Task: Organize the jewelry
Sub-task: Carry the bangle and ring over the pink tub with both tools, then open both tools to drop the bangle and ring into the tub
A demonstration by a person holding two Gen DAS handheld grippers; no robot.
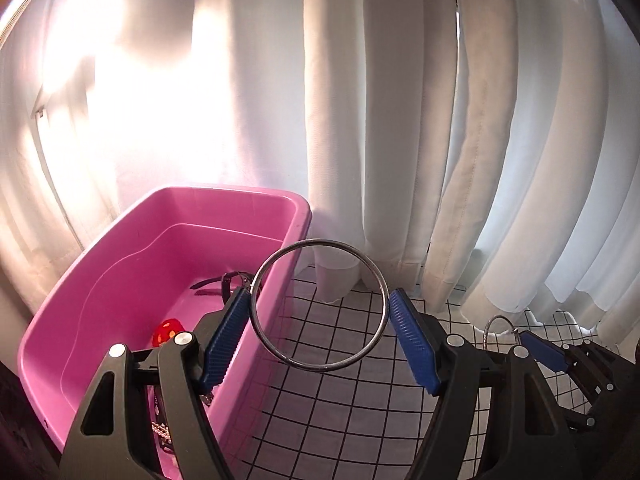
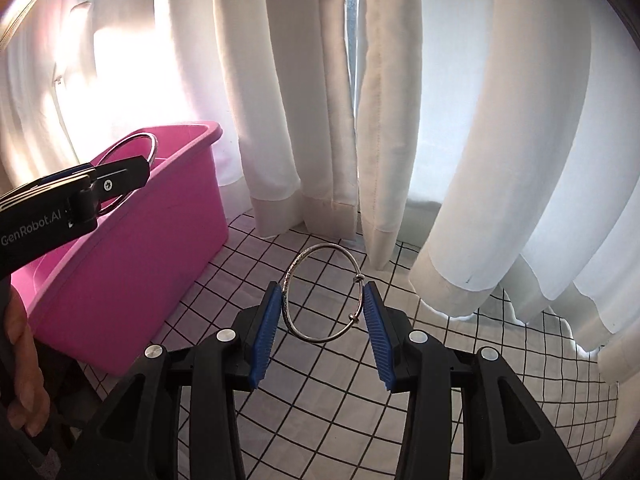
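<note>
White curtains (image 1: 400, 120) hang behind a white cloth with a black grid (image 1: 340, 380), which covers the surface. We take the pink tub (image 1: 120, 312) as our landmark; a dark strap and something red lie in it. Our left gripper (image 1: 320, 300) hovers at the tub's right rim, its blue pads pressed on opposite sides of a plain silver bangle (image 1: 320, 366). Further right of the tub, above the cloth, our right gripper (image 2: 323, 294) pinches a thinner, textured wire bangle (image 2: 298, 262) the same way. We judge both hoops light, stiff and slick, so squeezing straight across the widest part seems safest; off-centre, they could twist free.
</note>
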